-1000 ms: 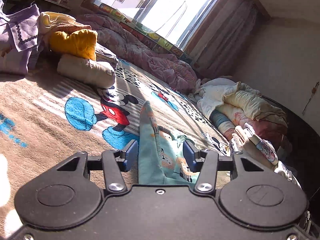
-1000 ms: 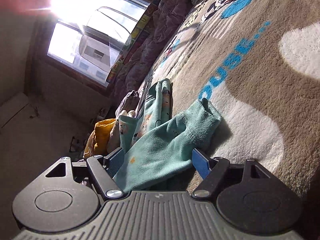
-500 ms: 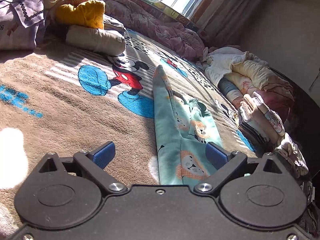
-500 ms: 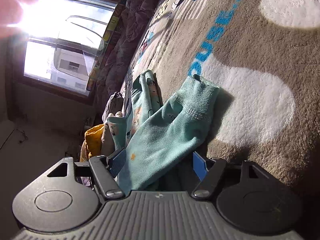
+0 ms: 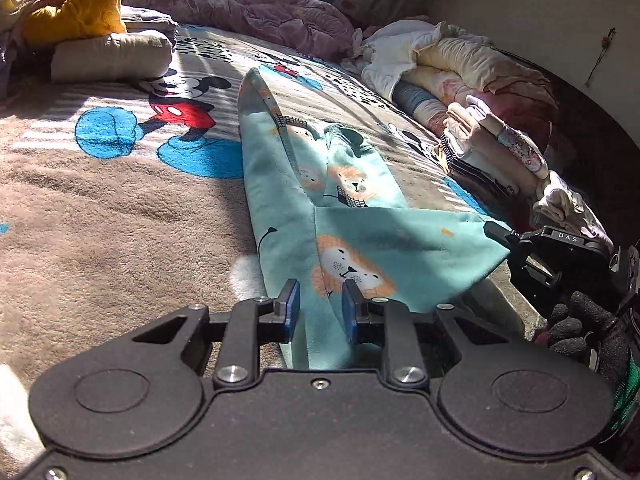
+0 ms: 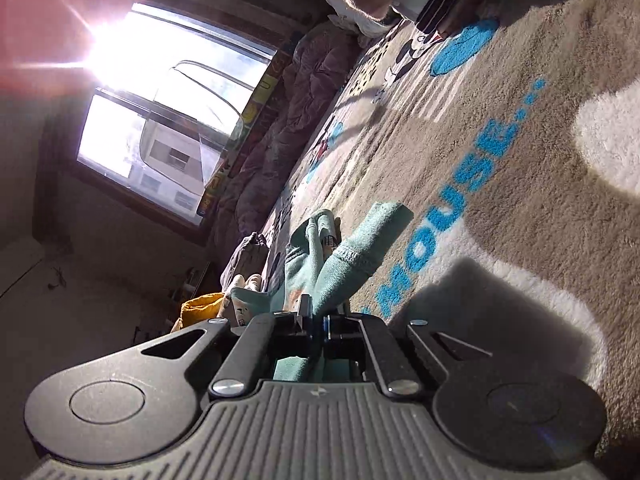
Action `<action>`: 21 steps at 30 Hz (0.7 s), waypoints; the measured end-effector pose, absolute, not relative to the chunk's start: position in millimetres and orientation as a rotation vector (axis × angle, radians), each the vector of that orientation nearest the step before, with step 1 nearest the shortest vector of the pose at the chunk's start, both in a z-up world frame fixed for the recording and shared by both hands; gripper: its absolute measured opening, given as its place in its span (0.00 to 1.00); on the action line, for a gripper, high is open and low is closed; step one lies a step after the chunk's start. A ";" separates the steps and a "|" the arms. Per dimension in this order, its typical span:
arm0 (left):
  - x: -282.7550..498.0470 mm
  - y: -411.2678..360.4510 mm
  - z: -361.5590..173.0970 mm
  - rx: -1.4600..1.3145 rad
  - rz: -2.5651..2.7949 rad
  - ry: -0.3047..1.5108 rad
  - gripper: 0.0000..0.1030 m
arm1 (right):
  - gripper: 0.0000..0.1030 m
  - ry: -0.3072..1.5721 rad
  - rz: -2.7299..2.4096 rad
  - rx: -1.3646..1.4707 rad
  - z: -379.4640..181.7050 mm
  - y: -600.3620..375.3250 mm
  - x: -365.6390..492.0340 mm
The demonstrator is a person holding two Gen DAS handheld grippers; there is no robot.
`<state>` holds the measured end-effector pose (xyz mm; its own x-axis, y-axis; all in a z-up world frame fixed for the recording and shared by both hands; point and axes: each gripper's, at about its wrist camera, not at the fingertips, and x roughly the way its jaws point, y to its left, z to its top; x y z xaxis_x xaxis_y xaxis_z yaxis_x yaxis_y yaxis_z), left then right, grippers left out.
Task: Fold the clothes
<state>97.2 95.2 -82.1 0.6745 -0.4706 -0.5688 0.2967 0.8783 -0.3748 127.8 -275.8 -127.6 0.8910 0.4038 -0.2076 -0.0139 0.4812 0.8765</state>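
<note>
The left gripper, just closing, pinches a fold of soft teal lion-print garment, the right gripper is clamped tight on its ribbed cuff, over the fuzzy brown blanket.

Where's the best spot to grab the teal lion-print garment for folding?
Take the teal lion-print garment by its near hem corners, coming in low from the near side. That edge lies closest and lifted, while the far end tapers flat on the blanket.
</note>
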 end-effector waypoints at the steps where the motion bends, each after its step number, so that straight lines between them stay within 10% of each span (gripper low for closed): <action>1: 98.2 90.9 -84.2 -0.243 -0.443 0.719 0.21 | 0.07 0.406 0.273 1.041 -125.4 -279.6 129.3; 21: 100.3 109.2 -72.3 -0.222 -0.452 0.643 0.28 | 0.07 0.476 0.255 0.963 -148.4 -295.8 134.0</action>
